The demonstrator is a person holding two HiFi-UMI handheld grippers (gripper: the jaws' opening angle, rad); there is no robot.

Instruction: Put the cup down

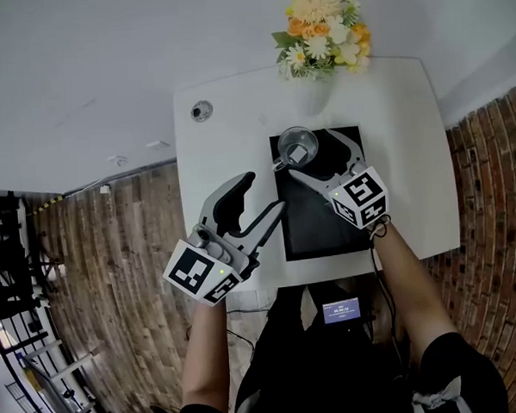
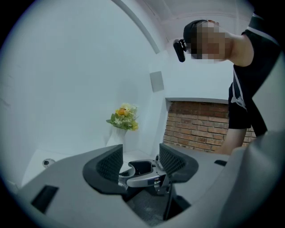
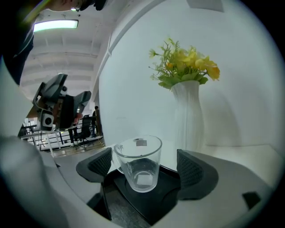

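**A:** Where's the cup [image 3: 139,162]?

**B:** It's upright on the far end of the mat [image 1: 315,228], between the jaws of my right gripper [image 1: 311,153]. They stand wide apart with the pads off the glass. The handle sits close to the left pad.

**A:** How would it handle?

**B:** It's thin, clear glass and empty, so I'd judge it light, stiff, slick and breakable. For a grip I'd pinch gently, low across the wall.

**A:** Room to move?

**B:** The vase [image 3: 187,116] stands just beyond, at the far edge of the table [image 1: 228,134]. Backing toward me looks safest, as the near part of the mat is bare. My left gripper [image 1: 264,191], jaws apart and empty, hangs by the near left edge, well clear.
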